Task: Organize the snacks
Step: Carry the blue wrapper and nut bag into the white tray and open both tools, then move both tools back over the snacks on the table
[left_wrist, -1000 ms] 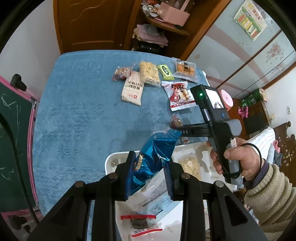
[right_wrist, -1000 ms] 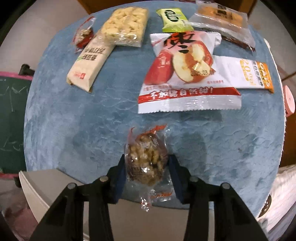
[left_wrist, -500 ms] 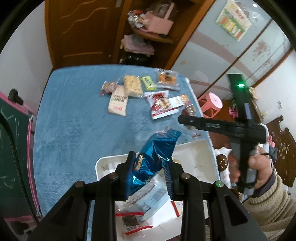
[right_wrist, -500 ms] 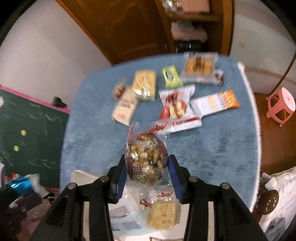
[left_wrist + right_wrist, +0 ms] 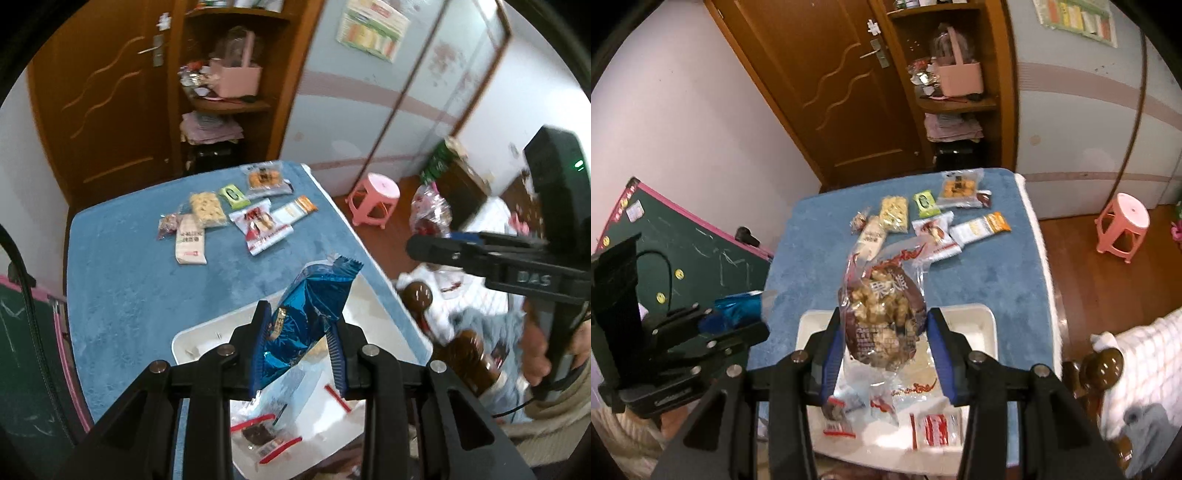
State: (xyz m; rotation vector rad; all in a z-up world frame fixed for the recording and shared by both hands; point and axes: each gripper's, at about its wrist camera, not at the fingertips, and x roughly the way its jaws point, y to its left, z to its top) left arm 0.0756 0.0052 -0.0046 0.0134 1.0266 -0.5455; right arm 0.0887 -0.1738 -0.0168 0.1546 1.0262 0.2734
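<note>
Right gripper (image 5: 882,350) pinches the brown nut-cluster pack (image 5: 882,317) between its jaws, now lifted off the blue cloth and hanging above the white tray (image 5: 988,325); a second ago it was down on the cloth, so the pick is done and the drop into the tray is next. Left gripper (image 5: 299,350) is clamped on the blue foil pack (image 5: 310,310), raised higher over the tray than before. Below the jaws, loose packs already lie in the tray. Beyond the jaws, the unsorted snacks (image 5: 923,218) sit in a cluster at the far end of the table (image 5: 997,273). Nut pack print reads roughly "果", the rest blurred; the right gripper body in the left view shows "DAS".
</note>
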